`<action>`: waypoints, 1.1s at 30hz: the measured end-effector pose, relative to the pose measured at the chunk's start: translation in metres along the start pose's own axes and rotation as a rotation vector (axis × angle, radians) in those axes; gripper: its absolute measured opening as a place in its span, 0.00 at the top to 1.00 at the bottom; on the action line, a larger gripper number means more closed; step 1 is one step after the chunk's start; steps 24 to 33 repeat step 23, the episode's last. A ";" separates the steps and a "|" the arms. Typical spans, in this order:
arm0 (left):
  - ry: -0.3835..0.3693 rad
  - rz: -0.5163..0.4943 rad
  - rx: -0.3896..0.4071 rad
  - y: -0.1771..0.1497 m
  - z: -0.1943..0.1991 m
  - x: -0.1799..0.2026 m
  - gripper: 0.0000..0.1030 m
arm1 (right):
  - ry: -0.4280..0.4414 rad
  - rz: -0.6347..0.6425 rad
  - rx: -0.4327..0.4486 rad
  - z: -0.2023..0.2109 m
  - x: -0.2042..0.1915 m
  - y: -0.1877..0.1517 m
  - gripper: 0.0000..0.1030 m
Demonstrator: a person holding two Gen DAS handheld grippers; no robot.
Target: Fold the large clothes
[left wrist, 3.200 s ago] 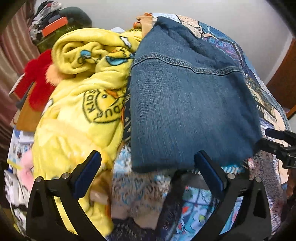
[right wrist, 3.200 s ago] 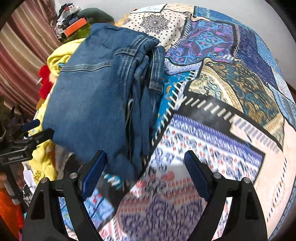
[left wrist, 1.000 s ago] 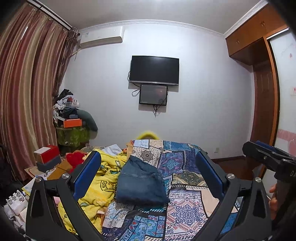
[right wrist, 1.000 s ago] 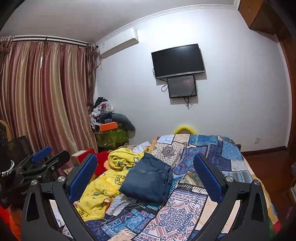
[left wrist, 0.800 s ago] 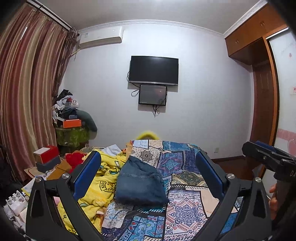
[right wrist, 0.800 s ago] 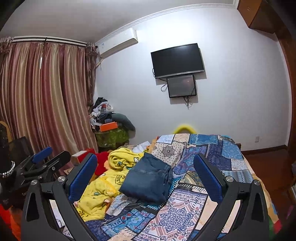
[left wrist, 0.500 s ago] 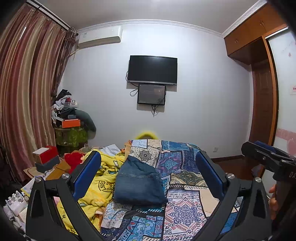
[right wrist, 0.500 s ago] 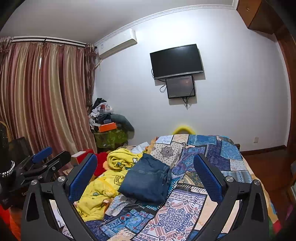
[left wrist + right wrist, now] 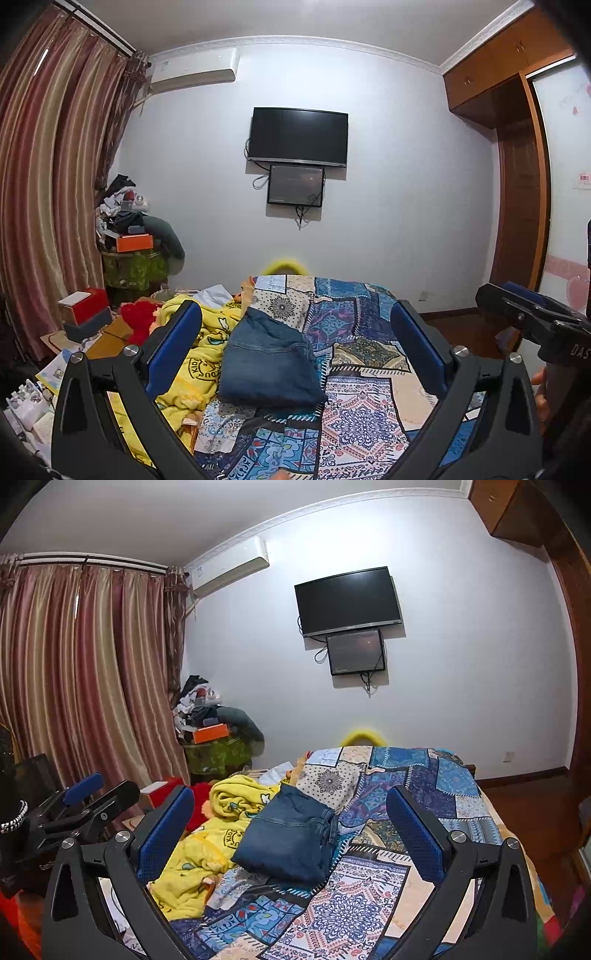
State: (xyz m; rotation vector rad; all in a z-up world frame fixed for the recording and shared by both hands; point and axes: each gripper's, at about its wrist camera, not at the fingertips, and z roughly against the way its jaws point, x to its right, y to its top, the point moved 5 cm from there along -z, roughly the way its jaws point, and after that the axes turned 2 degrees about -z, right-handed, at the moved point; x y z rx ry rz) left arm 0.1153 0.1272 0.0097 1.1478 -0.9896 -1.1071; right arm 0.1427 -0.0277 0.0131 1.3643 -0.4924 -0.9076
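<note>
A pair of blue jeans (image 9: 267,363) lies folded into a compact rectangle on the patchwork bedspread (image 9: 364,406); it also shows in the right wrist view (image 9: 288,840). My left gripper (image 9: 295,350) is open and empty, held well back from the bed. My right gripper (image 9: 290,830) is open and empty too, also far from the jeans. The right gripper appears at the right edge of the left wrist view (image 9: 532,321), and the left gripper at the left edge of the right wrist view (image 9: 81,808).
A crumpled yellow blanket (image 9: 192,362) lies left of the jeans, with a red plush (image 9: 138,319) beside it. Boxes (image 9: 83,314) and a cluttered stand (image 9: 129,243) are by the curtains (image 9: 48,192). A TV (image 9: 299,136) hangs on the wall; a wardrobe (image 9: 517,177) is right.
Over three seconds both grippers have pulled back and up from right over the jeans to a far view of the room. In the last second the views shifted only slightly.
</note>
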 end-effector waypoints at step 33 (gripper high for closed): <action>-0.050 -0.006 -0.031 -0.004 -0.008 0.005 0.00 | -0.012 -0.003 -0.016 -0.008 0.001 -0.002 0.00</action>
